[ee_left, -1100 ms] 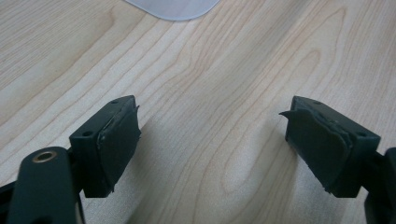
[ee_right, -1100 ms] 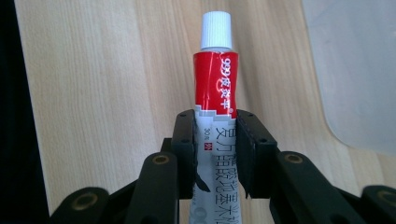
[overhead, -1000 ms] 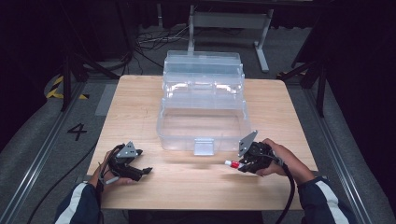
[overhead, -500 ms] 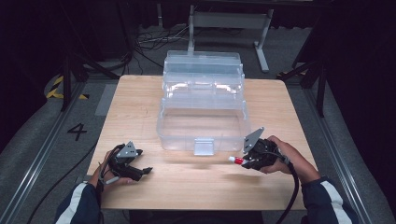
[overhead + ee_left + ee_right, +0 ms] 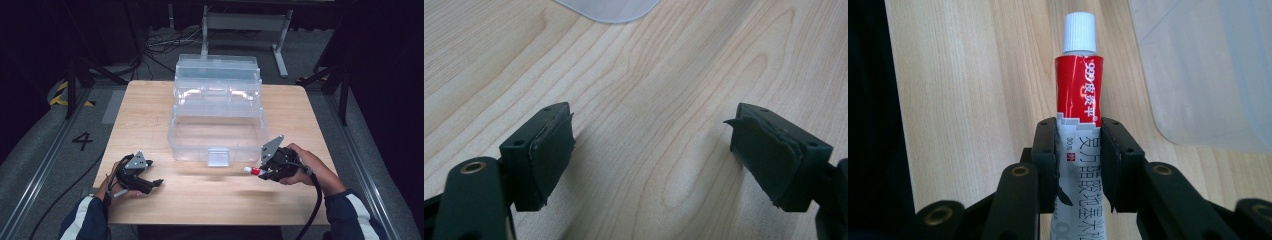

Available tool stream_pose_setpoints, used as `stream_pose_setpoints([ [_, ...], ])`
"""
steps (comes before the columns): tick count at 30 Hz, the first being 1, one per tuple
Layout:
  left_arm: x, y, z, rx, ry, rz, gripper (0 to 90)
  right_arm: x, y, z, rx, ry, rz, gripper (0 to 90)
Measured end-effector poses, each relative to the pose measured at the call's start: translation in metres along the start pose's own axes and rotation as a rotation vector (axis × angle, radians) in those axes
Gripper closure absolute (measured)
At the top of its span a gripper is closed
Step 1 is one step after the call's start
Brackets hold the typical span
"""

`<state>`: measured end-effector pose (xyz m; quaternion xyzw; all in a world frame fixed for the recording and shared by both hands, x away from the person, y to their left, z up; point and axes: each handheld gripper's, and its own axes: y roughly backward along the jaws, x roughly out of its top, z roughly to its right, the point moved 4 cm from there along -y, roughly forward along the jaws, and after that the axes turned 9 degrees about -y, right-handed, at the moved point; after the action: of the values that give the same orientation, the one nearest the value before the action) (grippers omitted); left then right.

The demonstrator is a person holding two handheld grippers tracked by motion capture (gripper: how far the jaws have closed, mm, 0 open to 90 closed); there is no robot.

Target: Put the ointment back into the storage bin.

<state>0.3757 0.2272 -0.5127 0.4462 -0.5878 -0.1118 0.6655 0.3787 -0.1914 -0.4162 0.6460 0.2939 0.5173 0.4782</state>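
A clear plastic tiered box stands open in the middle of the wooden table, its latch facing the near edge. My right gripper hovers just right of the latch, shut on a red, grey and white ointment tube whose white cap points left toward the box front. In the right gripper view the box's rounded corner lies at the upper right. My left gripper rests near the table's front left, open, with only bare wood between its pads.
A metal stand and cables lie on the floor behind the table. Rails run along both sides, with a "4" marked on the floor at left. The person's sleeves come in at the bottom.
The right gripper with the tube has shifted slightly toward the box front. The left gripper has stayed where it was.
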Motion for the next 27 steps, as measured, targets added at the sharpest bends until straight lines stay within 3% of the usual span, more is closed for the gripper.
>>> stream_pose_setpoints([
  [4,0.0,0.0,0.0,0.002,0.003,0.0,17.9,0.006,0.02,0.0,-0.022,0.012,0.016,71.2],
  [10,0.0,0.0,0.0,0.0,0.002,-0.001,18.3,0.013,0.027,0.004,-0.029,0.022,0.017,71.2],
  [12,0.0,0.0,0.0,0.0,0.003,0.0,18.4,0.02,0.034,0.002,0.002,0.035,0.028,71.2],
  [19,0.0,0.0,0.0,0.001,0.003,0.001,18.4,0.032,0.042,0.001,-0.036,0.068,0.013,71.2],
  [24,0.0,0.0,0.0,0.001,0.003,0.0,18.4,0.04,0.049,0.012,-0.073,0.063,0.022,71.2],
  [27,0.0,0.0,0.0,0.0,0.002,0.0,18.5,0.043,0.052,0.018,-0.071,0.051,0.039,71.2],
])
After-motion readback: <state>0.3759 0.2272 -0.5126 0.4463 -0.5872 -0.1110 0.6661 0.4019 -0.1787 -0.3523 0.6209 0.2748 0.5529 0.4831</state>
